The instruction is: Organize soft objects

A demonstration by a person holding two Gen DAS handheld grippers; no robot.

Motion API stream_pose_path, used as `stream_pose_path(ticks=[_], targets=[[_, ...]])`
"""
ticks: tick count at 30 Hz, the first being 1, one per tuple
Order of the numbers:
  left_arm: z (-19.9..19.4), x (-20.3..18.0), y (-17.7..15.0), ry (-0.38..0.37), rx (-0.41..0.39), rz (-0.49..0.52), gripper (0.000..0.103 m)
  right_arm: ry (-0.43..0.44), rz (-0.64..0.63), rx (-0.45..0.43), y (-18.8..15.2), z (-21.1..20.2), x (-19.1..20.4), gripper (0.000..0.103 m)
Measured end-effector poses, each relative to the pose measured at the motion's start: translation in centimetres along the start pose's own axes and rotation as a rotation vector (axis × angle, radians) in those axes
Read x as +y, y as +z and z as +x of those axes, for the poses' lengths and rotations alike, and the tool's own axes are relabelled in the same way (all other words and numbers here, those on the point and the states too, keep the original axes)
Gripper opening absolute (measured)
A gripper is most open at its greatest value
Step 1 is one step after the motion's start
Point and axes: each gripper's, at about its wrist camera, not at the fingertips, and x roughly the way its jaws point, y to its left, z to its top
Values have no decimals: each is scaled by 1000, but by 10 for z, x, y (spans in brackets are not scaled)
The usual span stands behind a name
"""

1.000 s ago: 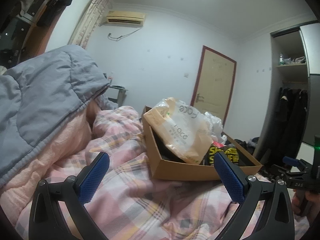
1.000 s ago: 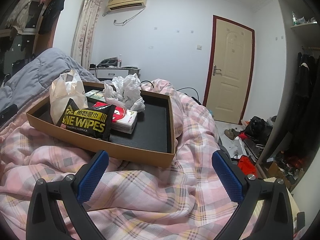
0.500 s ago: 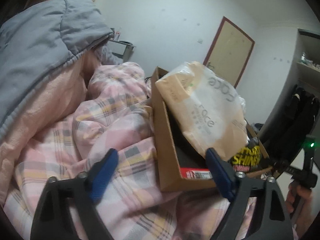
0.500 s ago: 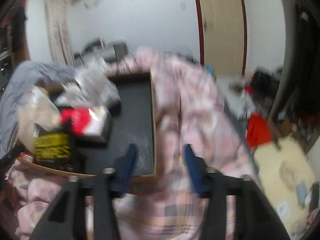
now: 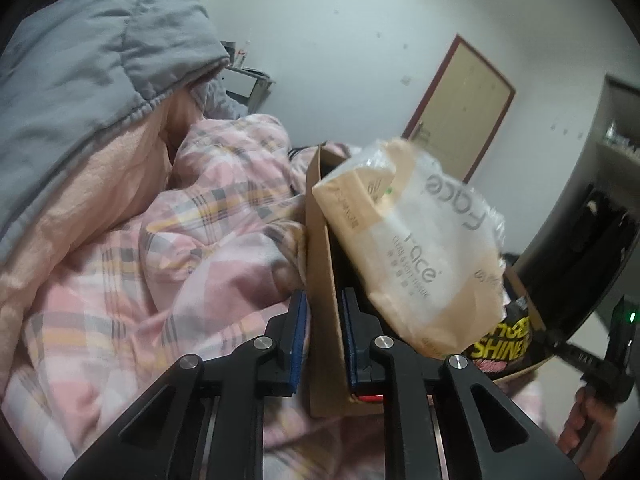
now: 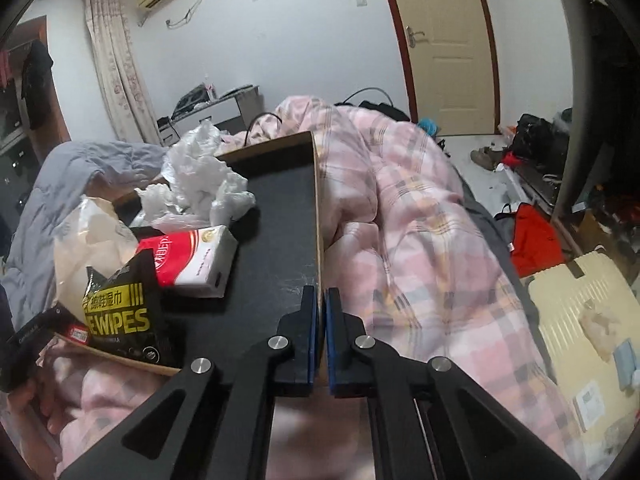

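The soft checked blanket (image 6: 408, 216) is pink, white and yellow. The flat cardboard box (image 6: 280, 240) is brown outside, black inside.

A shallow cardboard tray (image 6: 316, 200) with a black floor sits tilted on the bedding, one wall clamped on each side by a gripper. Left of the right gripper (image 6: 321, 308) lie crumpled white plastic (image 6: 200, 176), a red-and-white tissue pack (image 6: 192, 256), a black wipes pouch (image 6: 120, 312) (yellow lettering) and a tan face-tissue pack (image 5: 416, 248).
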Motion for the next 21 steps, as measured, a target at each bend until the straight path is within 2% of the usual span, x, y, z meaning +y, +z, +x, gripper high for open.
stream_pose_path(ticks=[4, 9, 14, 21], targets=[[-28, -6, -8, -56, -22, 5, 10, -2, 23, 0, -13, -15, -4, 3], [-34, -15, -22, -28, -60, 71, 10, 24, 61, -1, -26, -18, -16, 4], [-39, 6, -26, -119, -117, -15, 10, 27, 48, -13, -20, -12, -19, 4], [-33, -1, -24, -92, -107, 11, 10, 67, 44, -20, -23, -16, -26, 5]])
